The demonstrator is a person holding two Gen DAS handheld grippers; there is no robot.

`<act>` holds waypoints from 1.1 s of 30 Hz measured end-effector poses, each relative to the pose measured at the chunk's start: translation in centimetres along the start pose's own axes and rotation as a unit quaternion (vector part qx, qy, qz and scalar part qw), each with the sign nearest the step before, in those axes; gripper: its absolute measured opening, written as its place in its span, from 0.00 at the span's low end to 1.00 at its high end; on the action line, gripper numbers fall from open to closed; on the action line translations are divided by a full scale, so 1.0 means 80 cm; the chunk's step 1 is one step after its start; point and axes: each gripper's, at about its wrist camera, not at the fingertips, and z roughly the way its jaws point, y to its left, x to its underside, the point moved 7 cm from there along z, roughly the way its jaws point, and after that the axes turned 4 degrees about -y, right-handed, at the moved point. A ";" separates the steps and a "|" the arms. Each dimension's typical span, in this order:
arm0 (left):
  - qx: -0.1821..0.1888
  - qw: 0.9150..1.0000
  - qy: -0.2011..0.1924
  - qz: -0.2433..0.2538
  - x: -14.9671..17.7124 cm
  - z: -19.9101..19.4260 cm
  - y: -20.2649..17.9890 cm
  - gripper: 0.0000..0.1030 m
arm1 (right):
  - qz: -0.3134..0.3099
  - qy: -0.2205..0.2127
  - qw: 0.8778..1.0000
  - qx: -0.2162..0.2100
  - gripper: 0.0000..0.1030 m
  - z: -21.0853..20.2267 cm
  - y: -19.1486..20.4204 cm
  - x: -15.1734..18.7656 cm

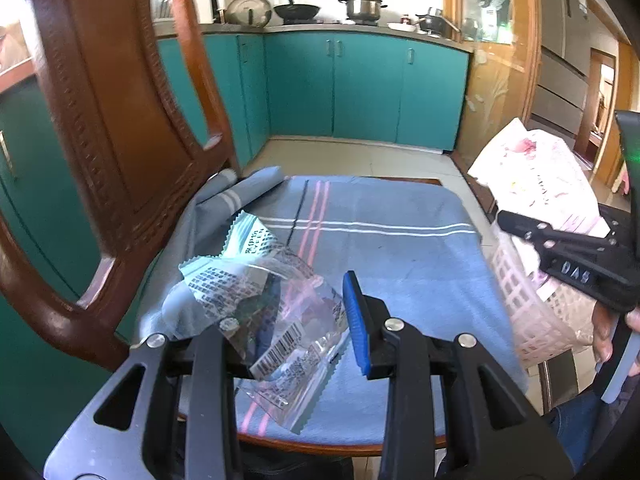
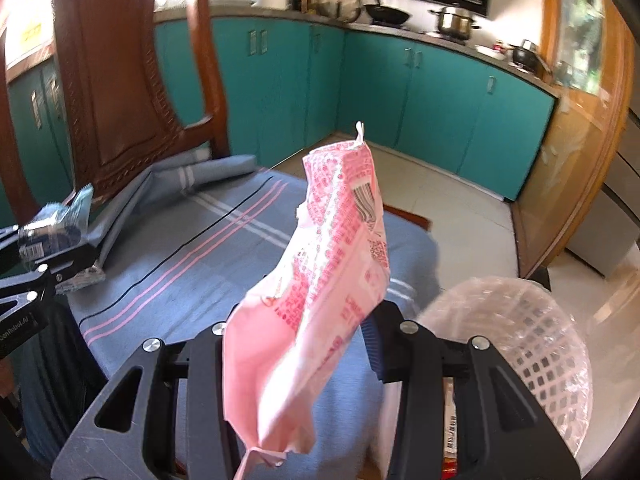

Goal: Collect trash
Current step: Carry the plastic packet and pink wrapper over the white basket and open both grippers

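Chair seat (image 1: 400,256) w/ blue striped cloth (image 1: 380,208); teal kitchen cabinets (image 1: 360,84) behind. L gripper (image 1: 288,320) pinching clear wrapper (image 1: 280,312); R gripper (image 2: 300,344) pinching pink packet (image 2: 328,264) beside basket (image 2: 532,344).

A blanket (image 1: 380,248) is lying spread over the seat of the chair (image 1: 120,128). The left gripper (image 1: 288,324) is sitting above its near edge, a clear wrapper (image 1: 276,312) lying between the jaws. The chair back is standing left of them. To their right, off the seat's edge, a basket (image 1: 536,308) is standing, with the right gripper (image 2: 304,344) above it, a printed packet (image 2: 320,280) rising between its jaws.
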 end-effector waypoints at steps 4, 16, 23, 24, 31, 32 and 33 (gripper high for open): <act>0.031 0.999 -0.008 0.015 -0.011 0.003 -0.036 0.33 | 0.036 -0.018 0.999 0.026 0.40 -0.028 -0.050 0.005; 0.171 0.980 -0.003 0.100 -0.025 0.033 -0.244 0.33 | 0.164 -0.030 0.977 0.131 0.40 -0.106 -0.214 0.078; 0.228 0.964 0.021 0.138 -0.011 0.068 -0.343 0.33 | 0.187 -0.015 0.964 0.185 0.40 -0.112 -0.257 0.103; 0.233 0.962 0.025 0.139 -0.008 0.074 -0.353 0.39 | 0.192 -0.011 0.962 0.194 0.40 -0.112 -0.263 0.106; 0.252 0.959 0.054 0.116 -0.003 0.095 -0.356 0.80 | 0.201 0.030 0.958 0.201 0.40 -0.095 -0.281 0.125; 0.250 0.961 0.054 0.109 -0.006 0.095 -0.349 0.80 | 0.195 0.036 0.960 0.199 0.40 -0.091 -0.279 0.124; 0.247 0.963 0.052 0.100 -0.010 0.093 -0.340 0.81 | 0.187 0.042 0.962 0.197 0.41 -0.087 -0.275 0.124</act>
